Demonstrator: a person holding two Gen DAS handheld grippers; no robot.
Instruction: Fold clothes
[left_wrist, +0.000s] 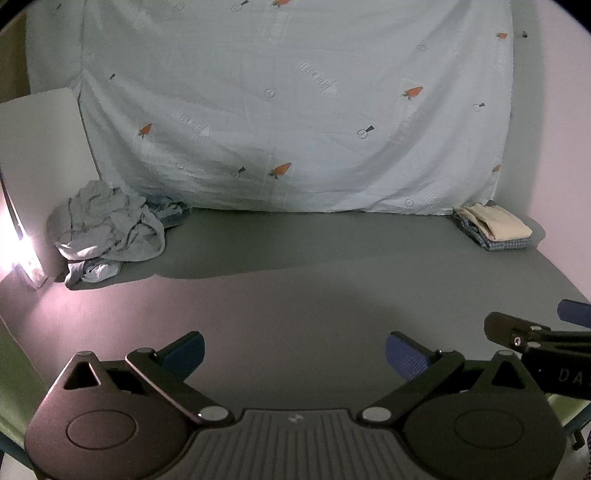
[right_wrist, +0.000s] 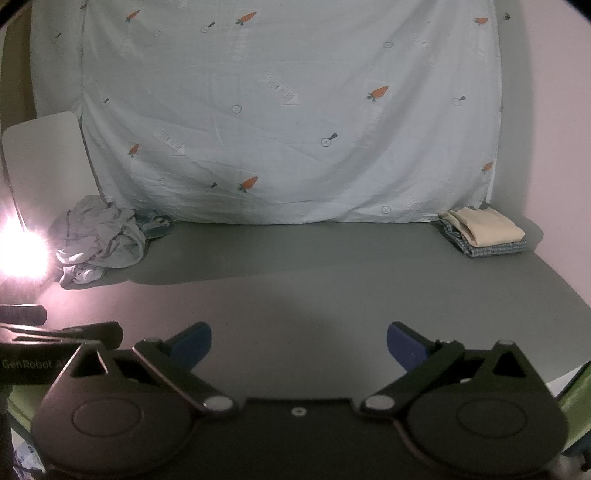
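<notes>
Lying crumpled at the table's (left_wrist: 295, 295) far left corner, the unfolded clothes pile (left_wrist: 107, 229) faces the folded stack (left_wrist: 495, 227) at its far right corner, while your left gripper (left_wrist: 293, 354) and right gripper (right_wrist: 298, 345) hover spread wide and empty over its near edge.

The left gripper (left_wrist: 293, 352) and the right gripper (right_wrist: 298, 343) are held side by side, level, both with blue-padded fingers (right_wrist: 404, 347) spread wide apart, gripping nothing.
</notes>
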